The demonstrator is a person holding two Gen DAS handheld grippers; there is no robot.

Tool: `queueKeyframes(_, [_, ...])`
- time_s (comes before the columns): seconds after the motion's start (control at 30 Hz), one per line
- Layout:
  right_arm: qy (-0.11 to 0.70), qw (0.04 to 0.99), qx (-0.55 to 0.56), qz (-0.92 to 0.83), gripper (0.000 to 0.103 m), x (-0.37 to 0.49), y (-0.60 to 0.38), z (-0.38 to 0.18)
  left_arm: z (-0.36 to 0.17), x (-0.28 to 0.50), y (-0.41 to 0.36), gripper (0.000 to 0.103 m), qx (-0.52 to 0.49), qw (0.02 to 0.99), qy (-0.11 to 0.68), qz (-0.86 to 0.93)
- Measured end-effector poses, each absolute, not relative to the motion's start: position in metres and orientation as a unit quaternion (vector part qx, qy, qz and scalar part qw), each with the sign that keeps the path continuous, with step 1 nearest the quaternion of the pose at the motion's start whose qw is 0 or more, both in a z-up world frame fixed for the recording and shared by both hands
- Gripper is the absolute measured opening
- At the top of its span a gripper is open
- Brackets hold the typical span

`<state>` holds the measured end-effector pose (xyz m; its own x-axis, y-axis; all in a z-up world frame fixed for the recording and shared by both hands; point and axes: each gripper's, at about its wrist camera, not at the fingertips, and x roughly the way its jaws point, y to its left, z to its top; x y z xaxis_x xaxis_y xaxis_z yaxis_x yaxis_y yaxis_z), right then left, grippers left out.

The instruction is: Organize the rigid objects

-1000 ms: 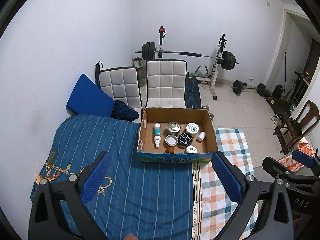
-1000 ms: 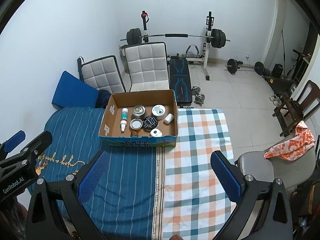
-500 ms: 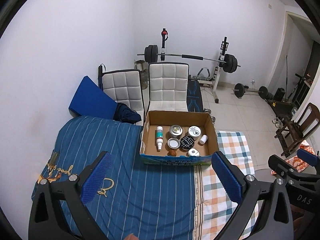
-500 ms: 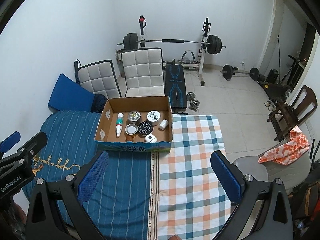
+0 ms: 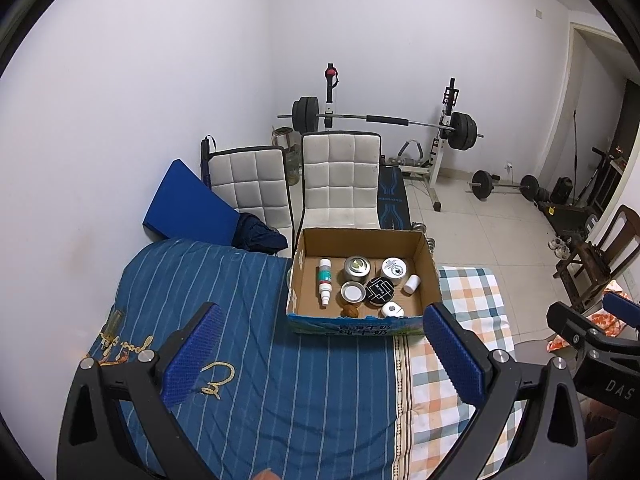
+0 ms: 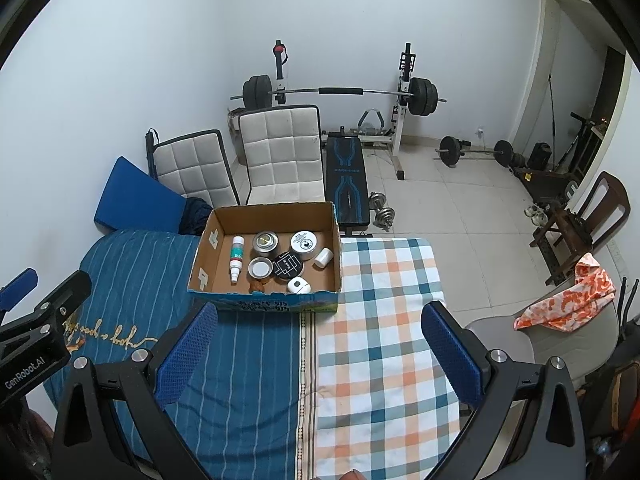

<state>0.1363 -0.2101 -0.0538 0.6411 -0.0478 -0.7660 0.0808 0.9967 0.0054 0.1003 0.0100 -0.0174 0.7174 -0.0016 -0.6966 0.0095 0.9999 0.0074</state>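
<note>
An open cardboard box (image 5: 433,280) (image 6: 200,256) stands at the far edge of a cloth-covered table. It holds a white spray bottle (image 5: 325,286) (image 6: 236,258) lying flat, round tins (image 5: 357,267) (image 6: 265,242), a black jar (image 5: 381,290) (image 6: 287,266), a small white bottle (image 5: 411,283) and a brown nut (image 5: 351,312). My left gripper (image 5: 320,356) is open and empty, held back from the box and above the blue striped cloth. My right gripper (image 6: 318,352) is open and empty, above the seam of the cloths.
Blue striped cloth (image 5: 260,380) covers the table's left part, checked cloth (image 6: 380,340) its right. Two white padded chairs (image 5: 340,180) and a blue cushion (image 5: 188,208) stand behind the table. A barbell rack (image 6: 340,92), weight bench (image 6: 346,184) and wooden chair (image 6: 580,220) fill the room.
Both grippers have risen and drawn back from the box, which now looks smaller and farther. Both stay open and empty.
</note>
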Motion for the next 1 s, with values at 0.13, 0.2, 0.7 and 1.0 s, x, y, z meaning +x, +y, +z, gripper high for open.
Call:
queueKeyframes(0.13, [0.419, 0.907, 0.018, -0.038, 0.103, 0.136, -0.21, -0.049, -0.017, 0.1, 0.01, 0.103, 0.004, 0.926, 0.377, -0.002])
queueKeyframes(0.2, [0.416, 0.908, 0.018, -0.039, 0.103, 0.135, -0.209, -0.045, -0.018, 0.1, 0.01, 0.103, 0.003, 0.926, 0.377, -0.002])
queueKeyframes(0.7, [0.413, 0.91, 0.016, -0.04, 0.103, 0.134, -0.206, -0.043, -0.021, 0.098, 0.016, 0.103, 0.005, 0.925, 0.379, -0.016])
queueKeyframes(1.0, [0.413, 0.91, 0.016, -0.044, 0.103, 0.13, -0.208, -0.042, -0.017, 0.095, 0.022, 0.103, -0.005, 0.929, 0.37, -0.018])
